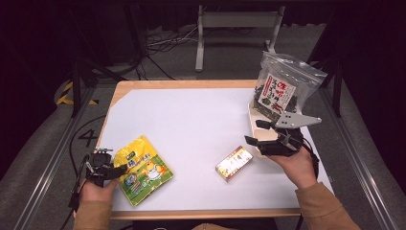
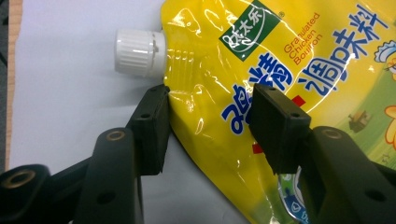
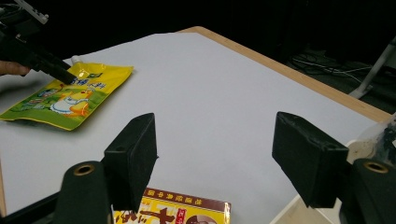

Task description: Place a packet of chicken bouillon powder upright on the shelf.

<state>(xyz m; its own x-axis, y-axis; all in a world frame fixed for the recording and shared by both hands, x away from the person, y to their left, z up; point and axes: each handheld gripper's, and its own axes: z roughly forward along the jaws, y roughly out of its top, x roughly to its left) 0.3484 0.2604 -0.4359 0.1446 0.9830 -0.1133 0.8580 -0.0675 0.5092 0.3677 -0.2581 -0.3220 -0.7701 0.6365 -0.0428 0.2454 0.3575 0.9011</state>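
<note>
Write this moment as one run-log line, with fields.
left tongs: astride yellow pouch, not pressing | right tongs: open, empty | box: on table

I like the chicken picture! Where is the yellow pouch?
In the high view, the yellow pouch lies at the table's near left, with the left gripper around its corner by the white cap.

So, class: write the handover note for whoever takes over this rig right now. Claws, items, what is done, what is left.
Left claw: its jaws straddle the corner of the yellow seasoning pouch just below the white cap. One pad touches the edge, the other lies over the printed face. No firm grip yet.
Right claw: open, nothing between the jaws, above the small box, beside the wooden tray.
Done: the seaweed bag stands in the tray.
Left, probably: pouch and box, both flat on the table.
</note>
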